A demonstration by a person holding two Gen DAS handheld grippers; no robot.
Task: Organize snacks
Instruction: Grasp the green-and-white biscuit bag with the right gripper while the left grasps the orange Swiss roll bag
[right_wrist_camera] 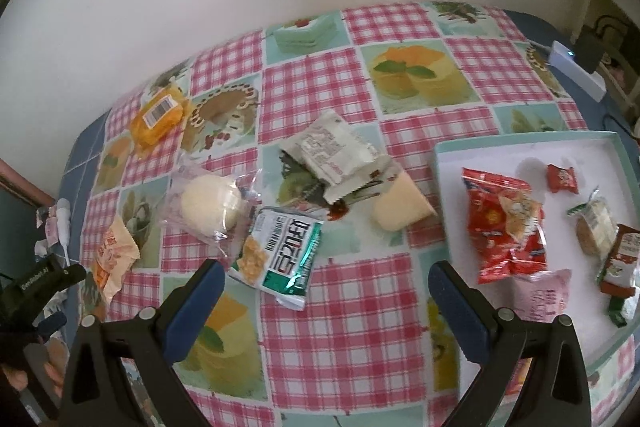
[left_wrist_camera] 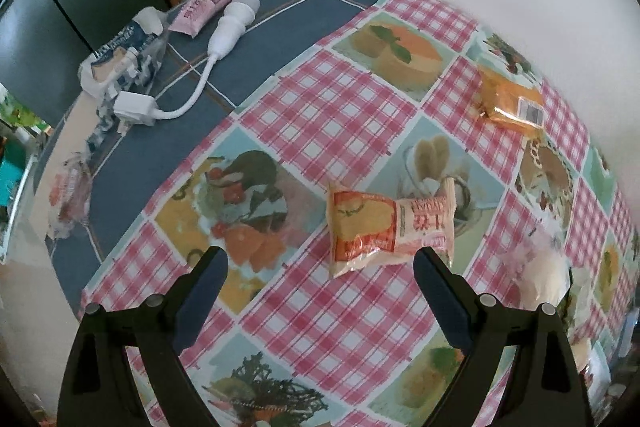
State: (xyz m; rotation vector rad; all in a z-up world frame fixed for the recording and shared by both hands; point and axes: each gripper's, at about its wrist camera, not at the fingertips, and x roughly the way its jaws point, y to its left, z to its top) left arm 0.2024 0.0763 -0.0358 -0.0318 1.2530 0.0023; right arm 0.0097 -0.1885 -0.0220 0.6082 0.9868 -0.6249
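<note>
A: Glossy, crinkled plastic film is seen on the orange snack packet point(left_wrist_camera: 390, 229) between the left gripper's point(left_wrist_camera: 320, 267) fingers.

B: Ahead of the right gripper point(right_wrist_camera: 326, 281), a shiny foil-like pouch point(right_wrist_camera: 286, 261) is noted; a smooth matt tray point(right_wrist_camera: 444, 163) is seen beside it.

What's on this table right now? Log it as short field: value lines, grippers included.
surface: checked tablecloth
tray: white tray at right, holding red packet and smaller snacks
loose snacks: green-white packet, clear-wrapped bun, yellow packet, orange-white packet
left gripper: open, hovering near the orange-white packet
right gripper: open, holding nothing
non-snack: white cable adapter on the blue cloth
</note>
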